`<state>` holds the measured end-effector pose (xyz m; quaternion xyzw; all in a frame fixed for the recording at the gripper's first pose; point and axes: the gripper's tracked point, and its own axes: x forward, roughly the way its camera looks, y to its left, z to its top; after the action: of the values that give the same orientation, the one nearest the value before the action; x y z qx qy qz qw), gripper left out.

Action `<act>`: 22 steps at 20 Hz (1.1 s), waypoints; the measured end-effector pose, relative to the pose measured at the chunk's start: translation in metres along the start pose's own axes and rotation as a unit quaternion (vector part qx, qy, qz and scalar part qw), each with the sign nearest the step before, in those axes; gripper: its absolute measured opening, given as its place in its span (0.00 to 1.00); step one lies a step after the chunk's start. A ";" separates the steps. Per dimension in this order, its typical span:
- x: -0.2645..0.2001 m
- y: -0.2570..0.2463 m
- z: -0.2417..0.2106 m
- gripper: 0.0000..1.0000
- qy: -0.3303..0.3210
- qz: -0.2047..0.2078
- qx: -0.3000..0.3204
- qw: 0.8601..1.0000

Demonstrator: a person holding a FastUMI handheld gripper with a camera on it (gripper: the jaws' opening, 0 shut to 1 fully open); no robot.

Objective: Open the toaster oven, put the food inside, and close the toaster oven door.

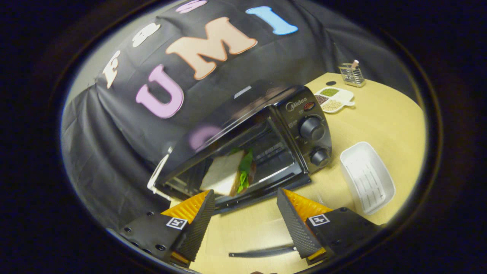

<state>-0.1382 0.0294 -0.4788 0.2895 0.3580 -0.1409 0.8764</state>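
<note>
The black toaster oven (304,125) stands on the wooden table just beyond my fingers, its two knobs on the right side. Its front is open and I look straight into the cavity. A sandwich (224,173) of white bread with green lettuce stands on edge on the rack, at the mouth of the cavity. A glossy dark panel slants above the opening, with a white handle (155,179) at its left end. My gripper (244,192) is open, its fingers wide apart with only bare table between them, a short way from the oven's lower front edge.
An empty white tray (367,177) lies on the table to the right of the oven. Behind it are a divided dish of grains (335,99) and a small wire rack (352,74). A thin dark strip (262,251) lies on the table between my fingers.
</note>
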 end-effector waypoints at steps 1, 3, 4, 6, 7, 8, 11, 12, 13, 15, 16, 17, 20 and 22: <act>-0.007 -0.001 -0.007 0.99 0.013 0.001 -0.013 1.000; -0.022 -0.008 -0.022 0.99 0.041 -0.001 -0.045 0.998; -0.028 -0.013 -0.030 0.99 0.057 -0.004 -0.060 0.997; -0.038 -0.020 -0.047 0.99 0.088 -0.006 -0.086 0.992; -0.044 -0.024 -0.055 0.99 0.103 -0.006 -0.096 0.990; -0.048 -0.027 -0.065 0.99 0.119 -0.005 -0.102 0.988; -0.058 -0.034 -0.089 0.99 0.159 -0.005 -0.123 0.979; -0.060 -0.037 -0.097 0.99 0.171 -0.005 -0.130 0.977; -0.062 -0.039 -0.104 0.99 0.182 -0.004 -0.137 0.974; -0.063 -0.046 -0.118 0.99 0.209 -0.006 -0.156 0.965; -0.065 -0.051 -0.124 0.99 0.220 -0.010 -0.166 0.961; -0.065 -0.057 -0.131 0.99 0.230 -0.017 -0.176 0.957; -0.056 -0.070 -0.144 0.99 0.245 -0.037 -0.202 0.947; -0.050 -0.073 -0.143 1.00 0.245 -0.041 -0.205 0.947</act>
<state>-0.2853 0.0606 -0.5556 0.1145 0.5949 -0.0255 0.7952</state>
